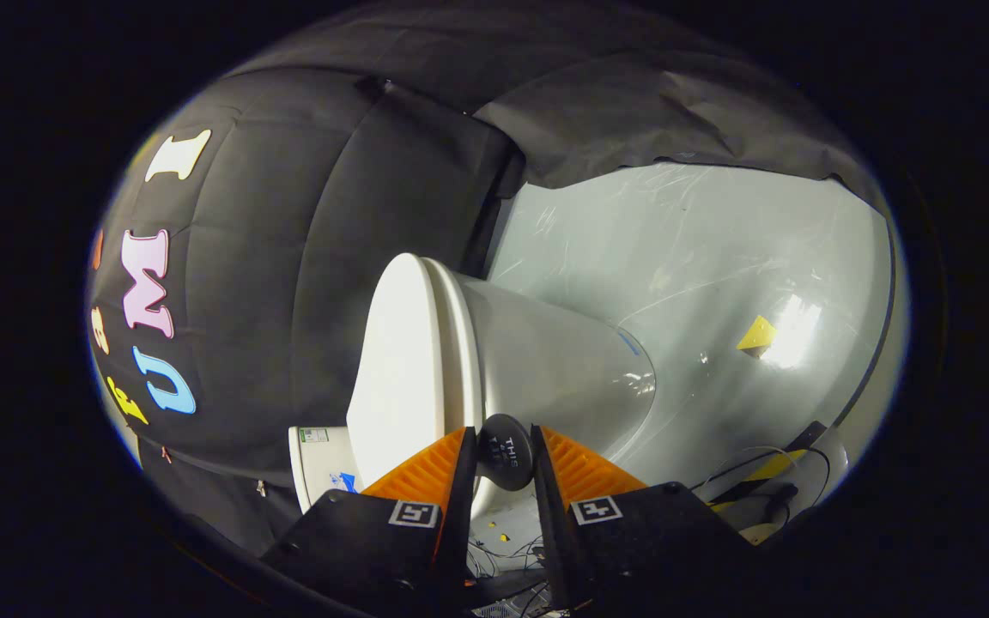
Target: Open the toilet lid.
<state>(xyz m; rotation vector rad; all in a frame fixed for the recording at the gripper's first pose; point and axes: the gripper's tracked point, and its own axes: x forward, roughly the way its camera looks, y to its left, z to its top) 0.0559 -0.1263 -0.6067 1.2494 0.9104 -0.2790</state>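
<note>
Tool: the tool was closed on a dark round knob, one finger pressed against each side of it.
Knob: it sat between the fingertips, at the near edge of the toilet; small print on its face was too small to tell apart.
Toilet lid: the white lid lay shut against the seat, its flat face turned toward the black cloth wall.
Toilet: the white bowl ran away from the lid toward the pale floor; the whole fixture appeared tipped on its side in the gripper view, so the camera was rolled.
Tank: a white tank with a small label stood just beside the lid, near the left finger.
Floor: a glossy pale surface, scuffed, with a small yellow marker well apart from the toilet.
Cables: loose cables lay beyond the right finger.
</note>
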